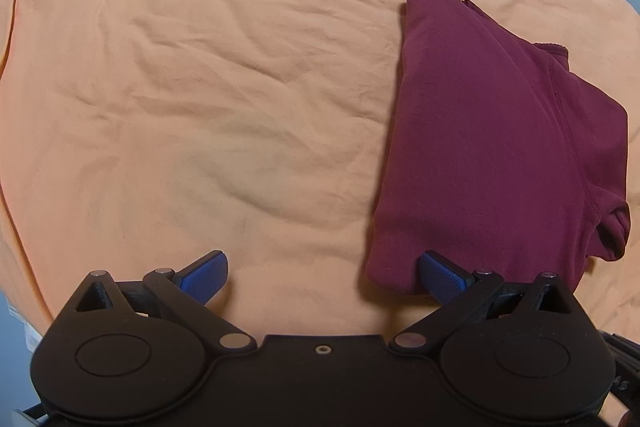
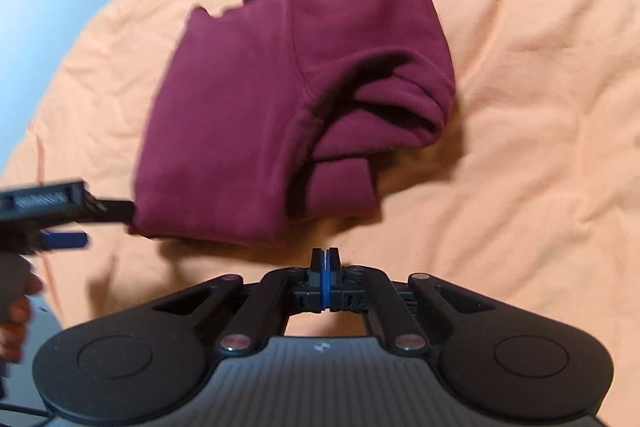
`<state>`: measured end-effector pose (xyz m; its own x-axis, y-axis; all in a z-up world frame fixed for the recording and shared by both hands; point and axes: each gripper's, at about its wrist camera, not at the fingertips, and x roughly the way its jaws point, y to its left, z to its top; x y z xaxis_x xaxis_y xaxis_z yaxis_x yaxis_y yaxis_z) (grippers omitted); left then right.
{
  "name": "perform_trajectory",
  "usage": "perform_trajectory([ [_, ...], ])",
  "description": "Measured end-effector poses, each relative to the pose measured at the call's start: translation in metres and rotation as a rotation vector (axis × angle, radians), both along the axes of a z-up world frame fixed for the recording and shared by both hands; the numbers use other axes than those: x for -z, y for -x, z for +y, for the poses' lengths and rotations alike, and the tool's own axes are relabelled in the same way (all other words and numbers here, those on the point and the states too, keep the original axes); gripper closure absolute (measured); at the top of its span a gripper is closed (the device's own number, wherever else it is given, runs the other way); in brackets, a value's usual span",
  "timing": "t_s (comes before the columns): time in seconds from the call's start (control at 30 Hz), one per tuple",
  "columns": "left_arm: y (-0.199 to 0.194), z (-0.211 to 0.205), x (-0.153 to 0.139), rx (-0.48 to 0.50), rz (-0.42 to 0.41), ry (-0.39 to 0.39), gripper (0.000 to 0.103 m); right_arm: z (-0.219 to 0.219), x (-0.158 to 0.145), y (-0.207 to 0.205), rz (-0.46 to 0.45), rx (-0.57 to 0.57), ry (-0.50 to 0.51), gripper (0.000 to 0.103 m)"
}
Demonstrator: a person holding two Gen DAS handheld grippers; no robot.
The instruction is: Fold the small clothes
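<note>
**Maroon garment lies folded on the orange sheet, both grippers at its near edge**

Maroon fabric, thick and soft-looking, makes up the folded garment (image 1: 492, 147) that lies on the orange sheet (image 1: 200, 87). In the left wrist view it sits to the right of centre, a compact bundle with a straight left edge and stitched hems showing along its far side. In the right wrist view the same garment (image 2: 280, 99) fills the middle of the picture, with a seam running down it and layered folds bunched at its right side, where the cloth rolls over on itself.

The left gripper (image 1: 324, 275) has its blue-padded fingers spread wide apart. Its right finger (image 1: 440, 275) sits at the near left corner of the garment, overlapping the cloth's edge; whether it touches or slips under it I cannot tell. The other finger rests over bare sheet. From the right wrist camera this gripper (image 2: 64, 223) appears at the left edge, blurred, meeting that same corner, with part of a hand (image 2: 14, 307) below it.

The right gripper (image 2: 325, 261) has its fingers pressed together with nothing between them, just short of the garment's near edge, over the sheet.

The sheet is wrinkled all over.
</note>
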<state>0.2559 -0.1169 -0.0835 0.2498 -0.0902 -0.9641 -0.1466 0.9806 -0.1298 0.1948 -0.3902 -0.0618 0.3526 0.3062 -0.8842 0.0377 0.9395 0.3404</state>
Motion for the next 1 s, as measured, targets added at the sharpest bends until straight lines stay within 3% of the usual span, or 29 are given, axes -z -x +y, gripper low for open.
perform_trajectory([
  [0.03,0.000,0.000,0.000,0.000,0.000,-0.001,0.001,-0.001,-0.001,0.000,-0.002,-0.002,-0.040,0.095],
  [0.07,0.000,0.000,0.000,0.000,0.002,-0.001,0.001,0.000,-0.002,-0.001,-0.003,-0.004,-0.065,0.086],
  [0.1,0.000,0.000,0.000,-0.001,0.003,0.000,0.001,0.002,-0.002,-0.001,-0.008,-0.013,-0.075,0.070],
  [0.17,0.000,0.000,-0.001,0.002,0.002,-0.002,0.001,0.010,-0.002,-0.002,-0.020,-0.049,-0.072,0.056],
  [0.27,0.002,0.000,-0.004,0.007,-0.006,-0.009,0.001,0.021,-0.001,-0.012,-0.031,-0.104,-0.046,0.060],
  [0.37,0.003,0.001,-0.010,-0.010,-0.024,-0.005,0.001,0.030,0.001,-0.020,-0.043,-0.126,-0.001,0.089],
  [0.43,0.003,0.002,-0.015,-0.019,-0.035,-0.001,0.001,0.030,-0.004,-0.020,-0.064,-0.130,0.019,0.095],
  [0.6,0.003,0.006,-0.022,-0.034,-0.058,0.006,0.001,0.024,-0.022,-0.008,-0.115,-0.191,0.113,0.096],
  [0.7,0.002,0.004,-0.016,-0.026,-0.041,0.003,0.001,0.014,-0.019,-0.007,-0.097,-0.155,0.153,0.097],
  [1.0,0.004,-0.002,-0.003,0.009,0.002,-0.012,0.001,0.009,-0.008,-0.004,-0.040,-0.114,0.113,0.094],
])
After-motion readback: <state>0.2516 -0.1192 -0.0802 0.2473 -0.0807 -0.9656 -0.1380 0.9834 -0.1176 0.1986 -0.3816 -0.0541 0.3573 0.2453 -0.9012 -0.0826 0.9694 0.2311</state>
